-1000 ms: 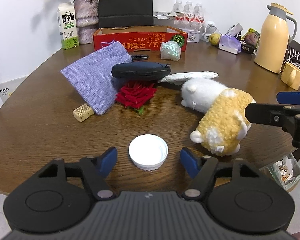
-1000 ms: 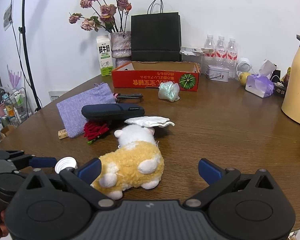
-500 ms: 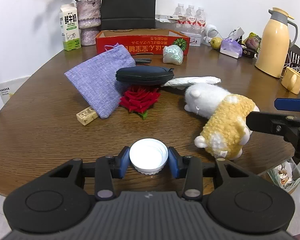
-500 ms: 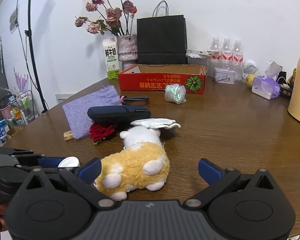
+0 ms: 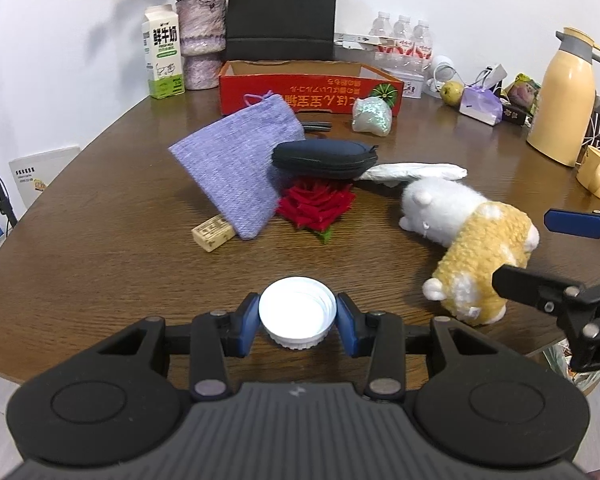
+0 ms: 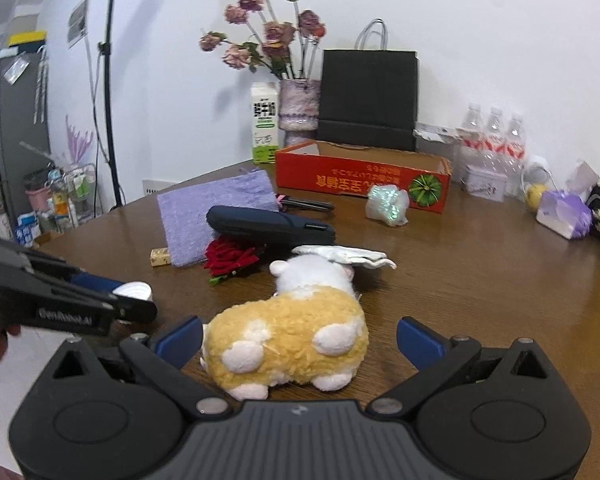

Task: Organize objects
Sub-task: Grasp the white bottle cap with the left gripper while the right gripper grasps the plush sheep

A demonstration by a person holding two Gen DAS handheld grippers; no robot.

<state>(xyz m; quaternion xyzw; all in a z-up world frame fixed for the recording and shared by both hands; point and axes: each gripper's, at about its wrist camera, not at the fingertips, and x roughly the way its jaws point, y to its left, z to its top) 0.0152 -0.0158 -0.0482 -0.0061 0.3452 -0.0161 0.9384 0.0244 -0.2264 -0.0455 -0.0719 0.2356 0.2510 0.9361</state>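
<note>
A white bottle cap sits open side up near the table's front edge, and my left gripper is shut on it, a blue pad pressing each side. The right wrist view shows the cap peeking out from the left gripper. A white and yellow plush toy lies on its side to the right. My right gripper stands open, one finger on each side of the plush, pads apart from it. Further back lie a purple pouch, a dark case and a red fabric rose.
A red cardboard box stands open at the back, with a shiny wrapped lump before it. A small wooden block and a white glove lie mid-table. A milk carton, a vase, a black bag, a yellow thermos and a mug line the far side.
The left jaws have closed from wide apart onto the white cap. The right gripper has rolled a little and stays open around the plush.
</note>
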